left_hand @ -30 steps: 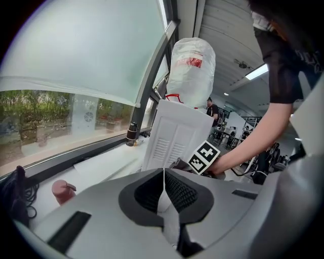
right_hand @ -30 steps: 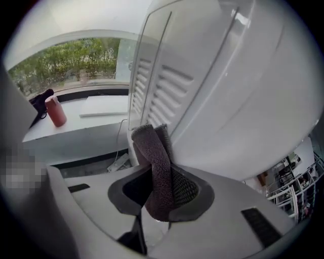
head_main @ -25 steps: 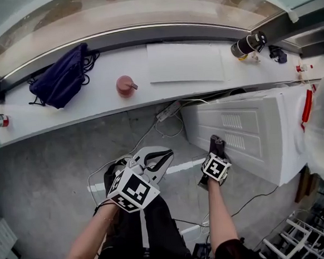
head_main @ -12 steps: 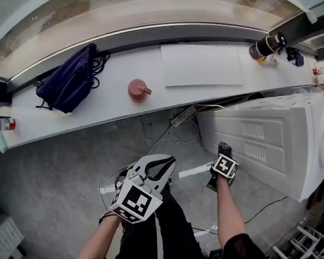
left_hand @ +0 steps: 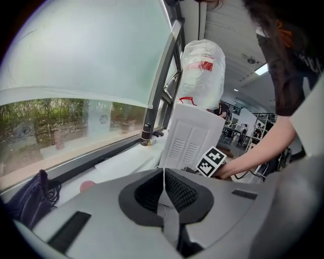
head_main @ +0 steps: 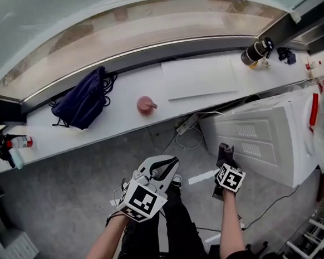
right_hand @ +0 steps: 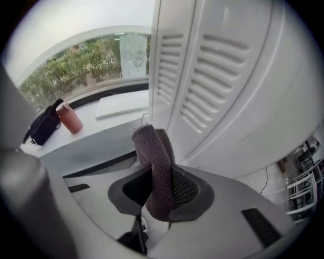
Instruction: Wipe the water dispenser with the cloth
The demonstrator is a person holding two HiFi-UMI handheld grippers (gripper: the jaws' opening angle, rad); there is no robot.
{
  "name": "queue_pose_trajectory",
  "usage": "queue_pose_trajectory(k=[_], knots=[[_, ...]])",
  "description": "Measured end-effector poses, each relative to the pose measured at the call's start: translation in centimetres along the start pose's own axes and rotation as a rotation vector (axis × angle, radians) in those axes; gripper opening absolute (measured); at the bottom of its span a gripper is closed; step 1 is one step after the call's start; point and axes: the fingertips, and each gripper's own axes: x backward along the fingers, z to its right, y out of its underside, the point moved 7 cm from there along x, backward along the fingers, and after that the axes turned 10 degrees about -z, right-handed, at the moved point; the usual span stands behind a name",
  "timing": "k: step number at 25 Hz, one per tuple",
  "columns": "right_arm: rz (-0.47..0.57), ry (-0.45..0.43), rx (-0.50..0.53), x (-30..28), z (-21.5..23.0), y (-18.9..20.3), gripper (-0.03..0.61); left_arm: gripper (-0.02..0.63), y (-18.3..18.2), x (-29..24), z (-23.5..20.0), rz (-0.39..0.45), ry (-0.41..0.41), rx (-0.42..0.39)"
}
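R gripper (head_main: 225, 151): jaws clamped on dark grey cloth (right_hand: 153, 152). Cloth sticks up past jaw tips, just beside vented side panel of white water dispenser (head_main: 266, 140); can't tell if touching.
L gripper (head_main: 160, 168): jaws clenched together, nothing betw. them; held over floor (head_main: 60, 179), apart from dispenser.
Desk (head_main: 122, 122), far side: navy bag (head_main: 82, 103), pink cup (head_main: 145, 105), white sheet (head_main: 200, 77).
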Motion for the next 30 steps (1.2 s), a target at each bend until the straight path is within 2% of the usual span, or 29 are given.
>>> queue_pose_trajectory(k=[7, 10, 14, 18, 24, 30], knots=[[0.132, -0.198, -0.038, 12.6, -2.2, -1.1, 0.101, 0.020, -3.7, 4.6, -0.3, -0.012, 0.037, -0.081], [0.186, -0.257, -0.051, 18.5, -2.4, -1.6, 0.101, 0.020, -5.9, 6.2, -0.1, 0.003, 0.057, -0.080], [0.252, -0.318, -0.086, 25.1, -2.5, -1.7, 0.101, 0.020, -9.2, 8.4, 1.1, 0.028, 0.081, -0.118], [0.325, -0.346, -0.126, 31.2, -1.9, -1.4, 0.101, 0.020, -12.2, 10.7, 3.4, 0.038, 0.123, -0.163], [0.452, -0.388, -0.215, 39.4, -1.2, -0.2, 0.101, 0.020, -14.8, 14.3, 6.0, 0.048, 0.184, -0.206], [0.555, -0.366, -0.320, 45.1, 0.0, 2.9, 0.101, 0.020, -16.1, 17.4, 9.1, 0.068, 0.267, -0.258]])
